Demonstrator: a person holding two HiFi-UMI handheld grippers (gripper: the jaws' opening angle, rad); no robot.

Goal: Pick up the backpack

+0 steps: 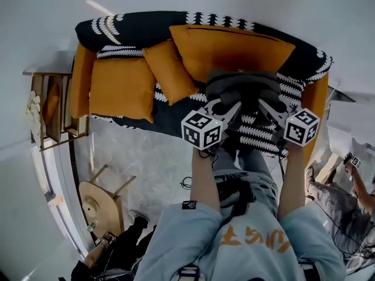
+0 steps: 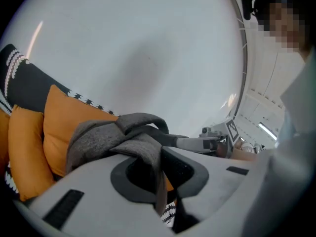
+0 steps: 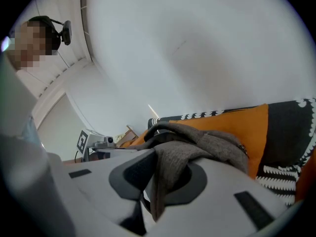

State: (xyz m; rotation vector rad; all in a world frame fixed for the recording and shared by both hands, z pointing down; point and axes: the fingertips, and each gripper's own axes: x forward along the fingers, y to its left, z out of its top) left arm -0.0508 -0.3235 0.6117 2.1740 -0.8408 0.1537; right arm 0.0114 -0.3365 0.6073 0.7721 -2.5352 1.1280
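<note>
Soft grey fabric backpack was at the black sofa with white-patterned trim, in front of its large orange back cushion. Left gripper and right gripper were each clamped on a fold of its fabric. Smaller orange cushions lay just beside it; a wooden side shelf and a round wooden stool stood well apart.

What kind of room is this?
Probably a living room, or a staged one: a black sofa with orange cushions, a wooden side shelf and a stool.
</note>
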